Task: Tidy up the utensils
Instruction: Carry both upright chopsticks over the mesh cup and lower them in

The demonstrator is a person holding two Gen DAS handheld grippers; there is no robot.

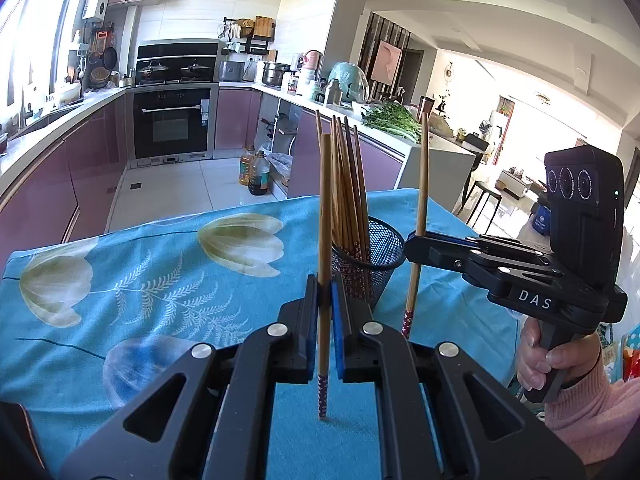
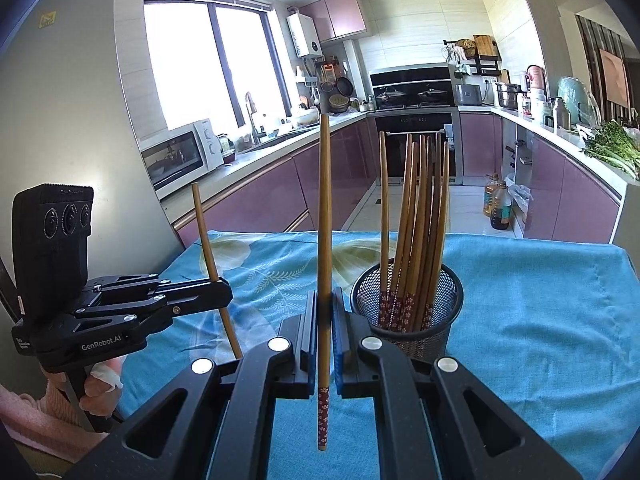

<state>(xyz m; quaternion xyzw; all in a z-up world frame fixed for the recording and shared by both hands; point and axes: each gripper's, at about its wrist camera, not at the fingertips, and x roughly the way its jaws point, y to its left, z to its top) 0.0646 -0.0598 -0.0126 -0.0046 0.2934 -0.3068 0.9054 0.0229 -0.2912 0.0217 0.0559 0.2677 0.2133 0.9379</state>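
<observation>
Nearest the lens, left wrist view: left tool, jaws clamped on one chopstick held upright, patterned end down, its tip at or just above the cloth; which of the two cannot be told.
Nearest the lens, right wrist view: right tool, jaws likewise clamped on a second chopstick, upright, patterned end down, tip seemingly clear of the cloth.
Reason for the hold: judged to be an upright grip partway along the shaft so each stick can be lowered end-first into the holder, patterned ends down like the sticks already there.
Hands: a hand in a pink sleeve grips the right tool's handle; the other hand grips the left handle.
Supporting surface: table under a turquoise tulip-print cloth; no loose utensils visible on it.
Middle distance: black mesh holder, standing just beyond the tool tips and between them, containing a bundle of chopsticks leaning at slightly different angles.
Task standing: apparently near its end, with two sticks left to drop in.
Background: kitchen with mauve cabinets, built-in oven, microwave, greens on the far counter, oil bottles on the floor.
</observation>
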